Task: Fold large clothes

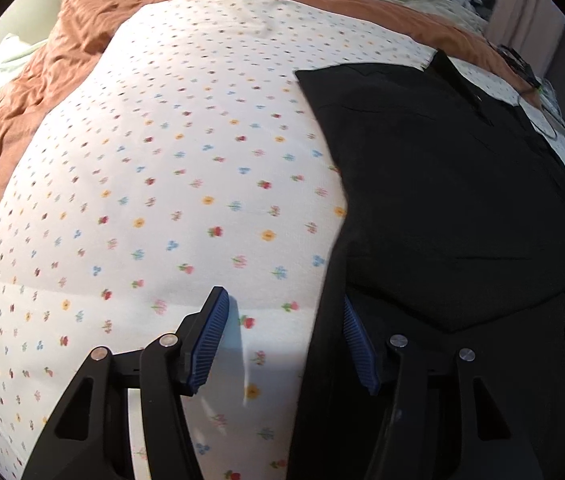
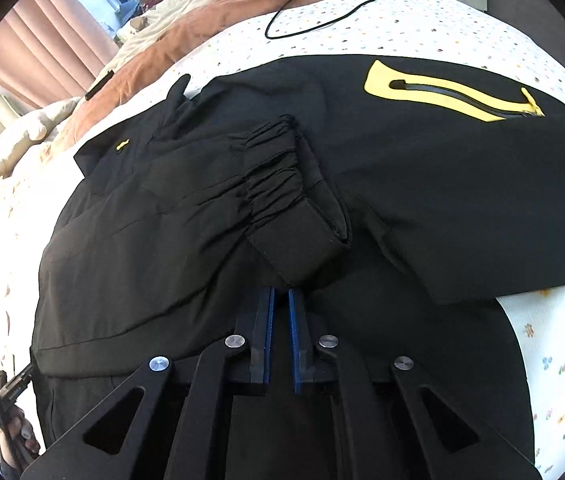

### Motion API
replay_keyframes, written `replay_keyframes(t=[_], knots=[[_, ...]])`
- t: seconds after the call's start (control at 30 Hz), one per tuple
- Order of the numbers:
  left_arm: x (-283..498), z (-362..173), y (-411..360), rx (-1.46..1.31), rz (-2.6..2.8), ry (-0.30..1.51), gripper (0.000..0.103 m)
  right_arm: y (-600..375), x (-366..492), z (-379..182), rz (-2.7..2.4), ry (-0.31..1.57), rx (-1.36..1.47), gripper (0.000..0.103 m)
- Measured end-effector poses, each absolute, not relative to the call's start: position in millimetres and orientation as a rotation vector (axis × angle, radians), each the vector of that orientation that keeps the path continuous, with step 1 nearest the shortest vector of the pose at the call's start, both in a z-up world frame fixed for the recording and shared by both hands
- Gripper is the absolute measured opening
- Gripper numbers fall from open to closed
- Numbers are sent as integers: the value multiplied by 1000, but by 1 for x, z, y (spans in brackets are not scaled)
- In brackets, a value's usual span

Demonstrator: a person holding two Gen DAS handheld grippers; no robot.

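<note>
The black jacket (image 2: 210, 216) lies flat across the bed (image 1: 142, 160), long axis left to right, one sleeve folded over its body. The right tongs (image 2: 280, 300) are pressed together just below the sleeve's cuff (image 2: 302, 216), gripping nothing visible. The left tongs (image 1: 282, 312) stand apart, straddling the jacket's edge.

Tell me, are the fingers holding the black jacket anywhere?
The right gripper is shut by the jacket's sleeve cuff; whether it pinches fabric cannot be told. The left gripper is open over the jacket's edge, holding nothing.

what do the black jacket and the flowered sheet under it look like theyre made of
Jacket: probably a thin synthetic woven shell, matte with a faint sheen; it creases sharply, and the cuff gathers on elastic. The yellow pocket trim looks smooth, maybe rubbery.
Sheet: likely cotton or a cotton blend, matte, with a fine weave visible and small printed flowers.
</note>
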State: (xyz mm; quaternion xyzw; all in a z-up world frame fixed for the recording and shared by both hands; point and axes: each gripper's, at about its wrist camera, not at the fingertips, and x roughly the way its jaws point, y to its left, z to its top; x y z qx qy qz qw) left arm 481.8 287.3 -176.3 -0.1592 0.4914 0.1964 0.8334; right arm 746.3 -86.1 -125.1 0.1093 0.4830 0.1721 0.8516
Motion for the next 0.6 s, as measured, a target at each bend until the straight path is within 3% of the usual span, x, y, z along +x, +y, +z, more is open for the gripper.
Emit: replay_keyframes(t=[0.37, 0.4, 0.47, 0.5, 0.6], knots=[[447, -134, 278, -408, 360, 956, 58, -98, 710, -97, 380, 1001, 299, 7], [443, -129, 276, -419, 344, 950, 58, -101, 703, -93, 386, 997, 304, 16], [437, -120, 270, -429, 315, 945, 58, -107, 684, -84, 396, 980, 308, 59], [432, -115, 266, -433, 297, 938, 58, -110, 673, -79, 405, 965, 313, 88], [420, -103, 252, -444, 254, 933, 58, -121, 643, -64, 416, 932, 314, 90]])
